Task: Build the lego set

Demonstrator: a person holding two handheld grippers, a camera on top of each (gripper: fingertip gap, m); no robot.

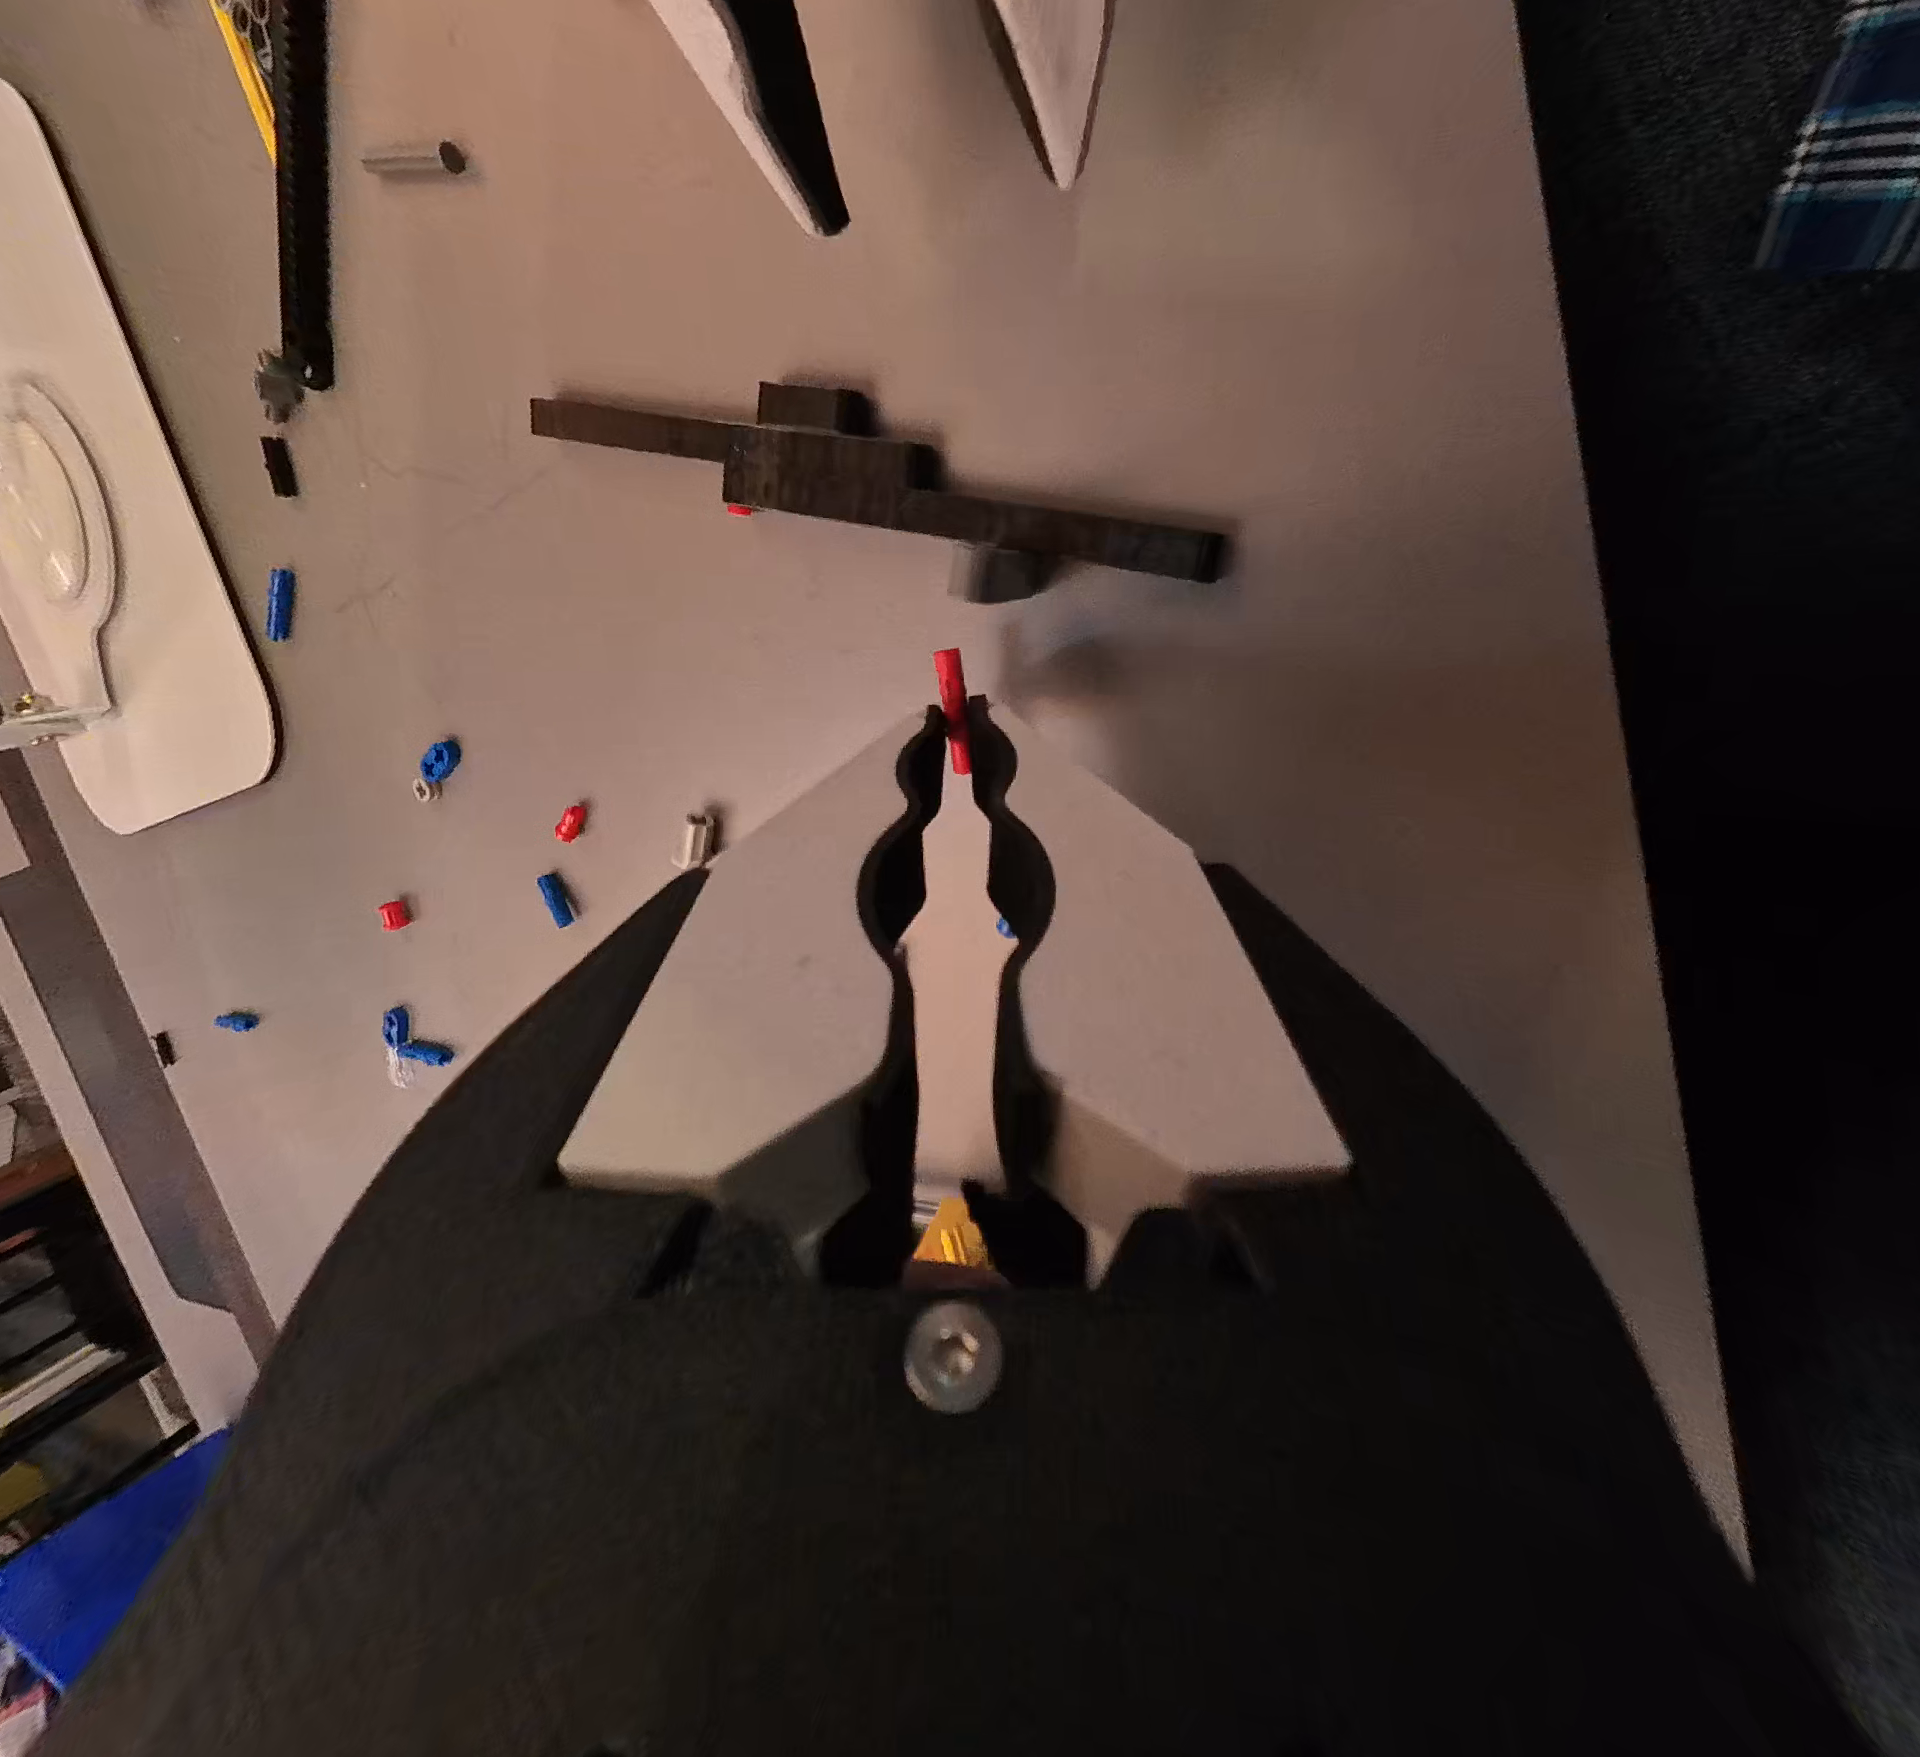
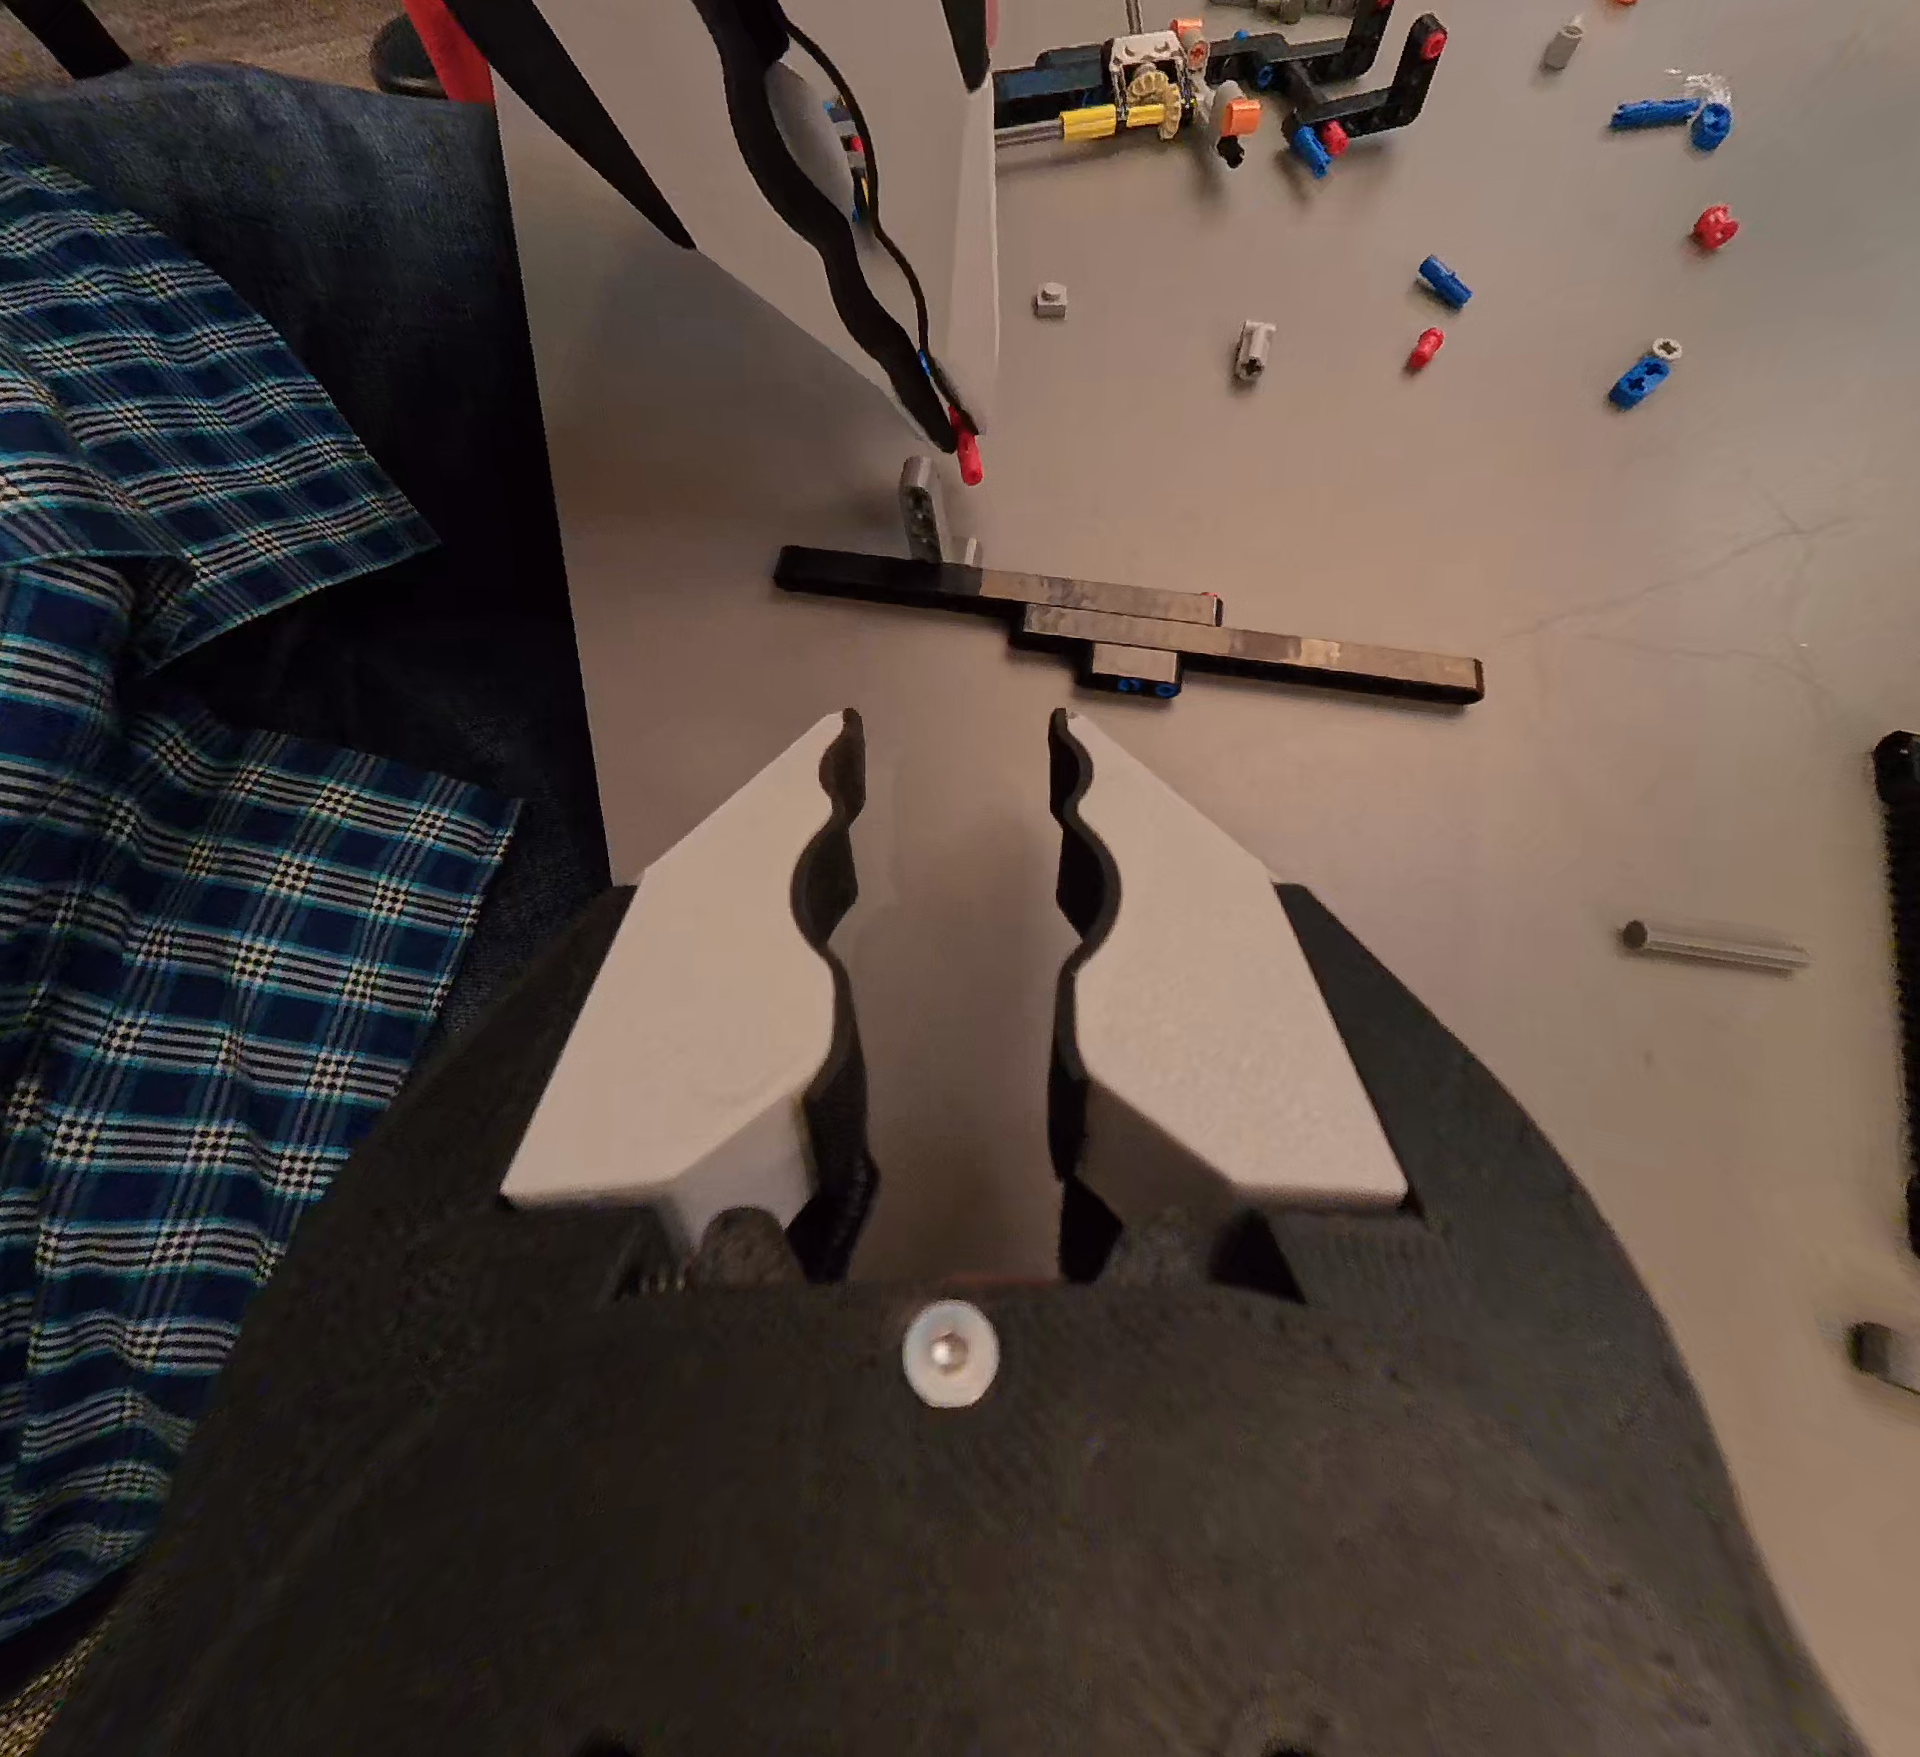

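The step in hand looks like fitting a pin into the black beam assembly [image 1: 873, 486], which lies flat on the grey table [image 1: 1299, 357] close to its edge. The left gripper [image 1: 957, 720] has its tongs pressed together on a small red pin [image 1: 950, 705], pinched at the very tips so that about half of the pin sticks out ahead of them, and it hovers just short of the assembly, nearest the small grey connector [image 1: 992, 573] that stands up from the beam on that side. From the right wrist view this same gripper comes down steeply from above, its fingers slanting toward the connector with the pin pointing downward just beside it, not yet touching. The right gripper [image 2: 956, 731] sits on the opposite side of the assembly, low and roughly level, its tongs spread wide and holding nothing — well placed, I judge, to close on the beams and steady them. The next move calls for lining the pin's axis up with a hole in the connector or beam and pressing it straight in; which hole is meant cannot be told. Loose blue and red pins [image 2: 1442, 282] and a larger part-built model [image 2: 1195, 86] lie farther from the assembly, beyond the left gripper.
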